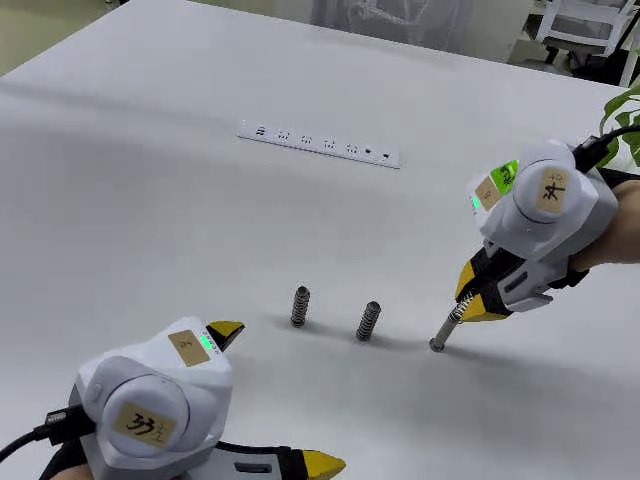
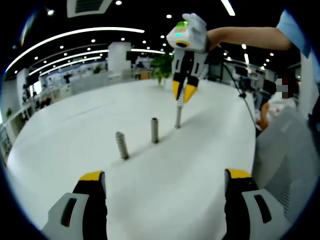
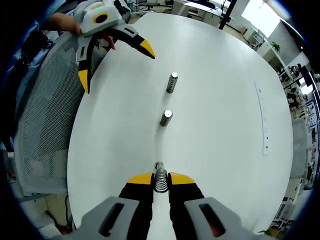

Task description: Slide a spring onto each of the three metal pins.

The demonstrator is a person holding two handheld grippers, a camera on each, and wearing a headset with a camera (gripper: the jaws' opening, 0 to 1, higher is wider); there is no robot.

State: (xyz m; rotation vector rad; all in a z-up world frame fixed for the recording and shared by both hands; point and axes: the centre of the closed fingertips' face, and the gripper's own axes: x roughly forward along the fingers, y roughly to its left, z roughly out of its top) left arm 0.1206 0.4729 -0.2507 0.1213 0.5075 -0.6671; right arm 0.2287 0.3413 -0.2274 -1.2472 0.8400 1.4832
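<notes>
- Nearest, at left: left gripper hangs low over the table, jaws wide apart, holding nothing.
- Mid-table, right: right gripper clamped on a spring, high on the third pin; that pin leans.
- Risk: a sideways pull probably topples the free-standing pin, or the spring binds on its tip; early release may drop both.
- Left of it: left pin and middle pin, upright, each wearing a spring; a careless swing could knock them.
- Surface: plain white table, smooth; pins may skid.
- Far: power strip lying flat; beyond, chairs, and a plant at far right.
</notes>
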